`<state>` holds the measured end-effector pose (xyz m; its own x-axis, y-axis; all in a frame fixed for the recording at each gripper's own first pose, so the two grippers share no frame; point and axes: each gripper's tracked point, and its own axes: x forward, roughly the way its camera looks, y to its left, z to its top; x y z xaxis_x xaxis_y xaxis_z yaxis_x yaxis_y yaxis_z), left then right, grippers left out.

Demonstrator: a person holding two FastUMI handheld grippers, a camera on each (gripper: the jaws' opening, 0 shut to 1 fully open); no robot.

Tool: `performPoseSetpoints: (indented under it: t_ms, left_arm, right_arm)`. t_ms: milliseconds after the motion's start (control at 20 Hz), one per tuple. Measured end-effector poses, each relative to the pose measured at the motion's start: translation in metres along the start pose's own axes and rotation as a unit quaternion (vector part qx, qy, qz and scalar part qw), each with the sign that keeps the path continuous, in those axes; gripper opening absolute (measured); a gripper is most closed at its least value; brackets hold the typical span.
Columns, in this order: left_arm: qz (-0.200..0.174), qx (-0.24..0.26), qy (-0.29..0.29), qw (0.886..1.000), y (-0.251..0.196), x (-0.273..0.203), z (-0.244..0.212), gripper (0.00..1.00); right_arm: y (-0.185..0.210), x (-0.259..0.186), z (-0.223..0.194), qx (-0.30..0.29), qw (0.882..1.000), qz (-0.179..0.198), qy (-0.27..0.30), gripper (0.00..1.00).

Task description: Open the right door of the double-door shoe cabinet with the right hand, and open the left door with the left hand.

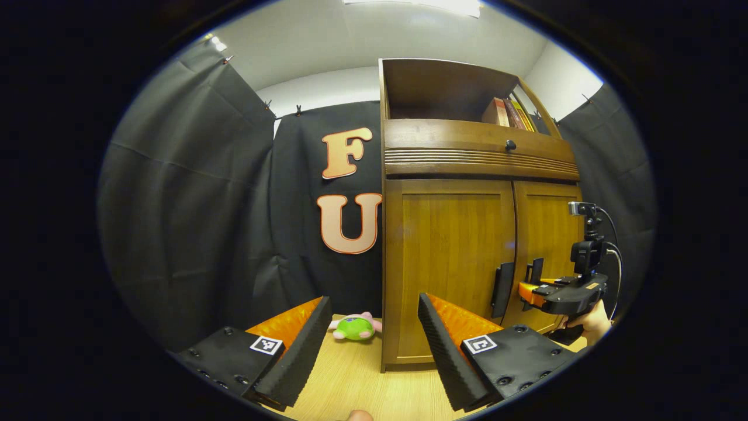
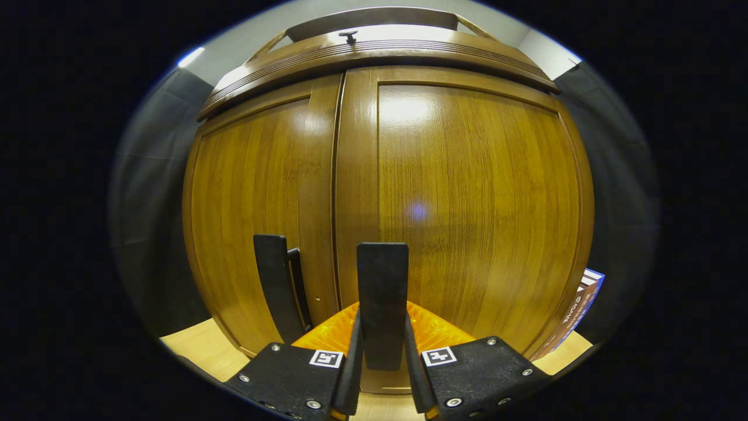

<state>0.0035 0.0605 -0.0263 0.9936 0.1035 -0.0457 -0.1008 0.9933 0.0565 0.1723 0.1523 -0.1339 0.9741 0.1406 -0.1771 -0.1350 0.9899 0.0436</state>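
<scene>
The right gripper is clamped on the right door's handle straight ahead of it, the left gripper gapes wide, well short of the left door; a crooked pull could slip the fingers off; no writing is readable.

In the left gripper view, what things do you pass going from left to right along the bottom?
Left tool → plush toy → left door handle → right door handle → right tool → hand.
</scene>
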Motion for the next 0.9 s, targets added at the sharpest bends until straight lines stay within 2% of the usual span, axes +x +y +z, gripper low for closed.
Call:
performPoseSetpoints:
  t_ms: [550, 900]
  left_arm:
    - [-0.012, 0.006, -0.008, 1.0, -0.009, -0.013, 0.006, 0.96]
    - [-0.013, 0.002, -0.004, 1.0, -0.019, -0.027, 0.004, 0.96]
  right_arm:
    - [-0.005, -0.056, 0.0, 0.012, 0.999, 0.043, 0.012, 0.34]
    - [-0.02, -0.103, 0.001, 0.02, 0.998, 0.055, 0.018, 0.32]
